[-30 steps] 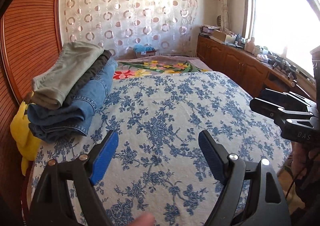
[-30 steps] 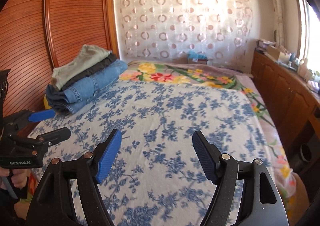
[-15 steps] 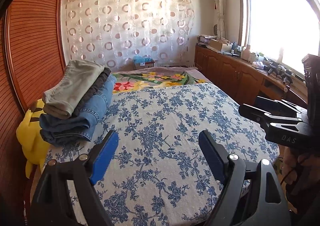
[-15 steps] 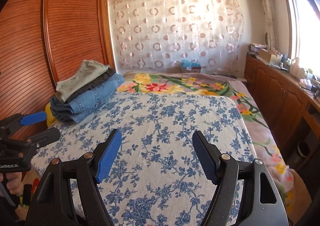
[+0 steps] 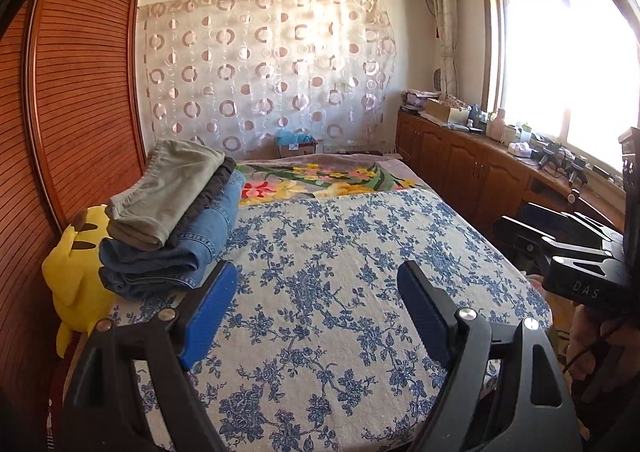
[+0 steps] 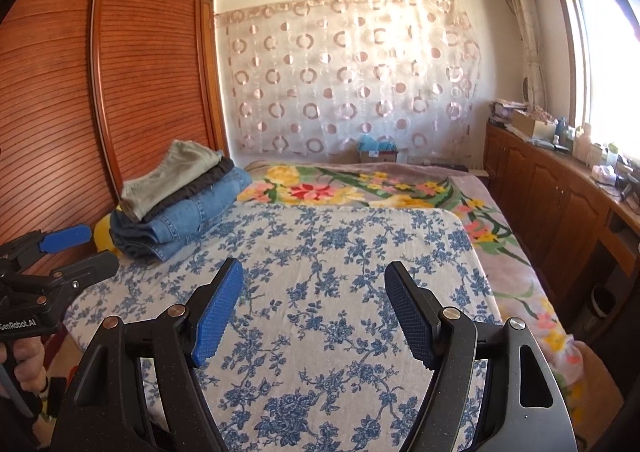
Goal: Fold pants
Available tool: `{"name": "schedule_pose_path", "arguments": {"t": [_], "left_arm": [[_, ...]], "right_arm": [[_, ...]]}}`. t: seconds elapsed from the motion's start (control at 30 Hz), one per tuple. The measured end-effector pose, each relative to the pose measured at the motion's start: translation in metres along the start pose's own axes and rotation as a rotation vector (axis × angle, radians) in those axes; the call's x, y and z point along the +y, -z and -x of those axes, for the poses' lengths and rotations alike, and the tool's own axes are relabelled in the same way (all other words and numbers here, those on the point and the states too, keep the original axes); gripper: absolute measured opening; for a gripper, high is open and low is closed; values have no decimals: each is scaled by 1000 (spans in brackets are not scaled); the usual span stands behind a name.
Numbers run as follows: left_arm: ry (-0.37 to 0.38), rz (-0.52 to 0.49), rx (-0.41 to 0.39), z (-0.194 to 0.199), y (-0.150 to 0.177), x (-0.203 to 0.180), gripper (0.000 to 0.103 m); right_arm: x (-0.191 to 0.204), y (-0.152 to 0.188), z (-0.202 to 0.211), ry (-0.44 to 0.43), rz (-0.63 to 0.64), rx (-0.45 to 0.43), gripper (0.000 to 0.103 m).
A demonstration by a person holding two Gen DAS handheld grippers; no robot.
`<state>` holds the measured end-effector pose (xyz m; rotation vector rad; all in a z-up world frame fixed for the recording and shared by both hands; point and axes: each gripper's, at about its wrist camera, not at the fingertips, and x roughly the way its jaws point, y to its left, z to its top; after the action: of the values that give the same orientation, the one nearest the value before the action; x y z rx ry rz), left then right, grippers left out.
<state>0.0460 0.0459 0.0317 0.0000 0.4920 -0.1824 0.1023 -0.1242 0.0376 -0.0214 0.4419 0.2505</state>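
Note:
A stack of folded pants [image 5: 172, 220] [image 6: 180, 196] lies at the left edge of the bed: grey-green on top, a dark pair under it, blue jeans at the bottom. My left gripper [image 5: 316, 312] hangs open over the near end of the blue-flowered bedspread [image 5: 340, 292], nothing between its blue pads. My right gripper [image 6: 314, 308] is open too, above the same bedspread [image 6: 320, 272], empty. The right gripper shows at the right edge of the left wrist view [image 5: 560, 248]; the left one shows at the left edge of the right wrist view [image 6: 60, 252].
A yellow plush toy [image 5: 76, 272] sits between the stack and the wooden slatted wardrobe [image 5: 72, 100]. A flowered blanket [image 6: 360, 184] covers the far end of the bed. Wooden cabinets [image 6: 560, 204] with clutter run under the window on the right. A patterned curtain [image 5: 264, 72] hangs behind.
Both grippers have pulled back and risen away from the bed, so more of the room and the air conditioner now show. Their jaws kept the same width.

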Motion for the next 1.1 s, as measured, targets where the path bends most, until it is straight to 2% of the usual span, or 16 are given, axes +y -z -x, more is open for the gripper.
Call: {"name": "schedule_pose_path", "arguments": {"t": [0.23,1.1], "left_arm": [[-32,8,-24,12,-2,7,83],[-26,19,-8,7,0,6,83]], "right_arm": [[-1,-1,17,31,-5,-52,75],[-3,0,22,32,-13,-53,75]]}}
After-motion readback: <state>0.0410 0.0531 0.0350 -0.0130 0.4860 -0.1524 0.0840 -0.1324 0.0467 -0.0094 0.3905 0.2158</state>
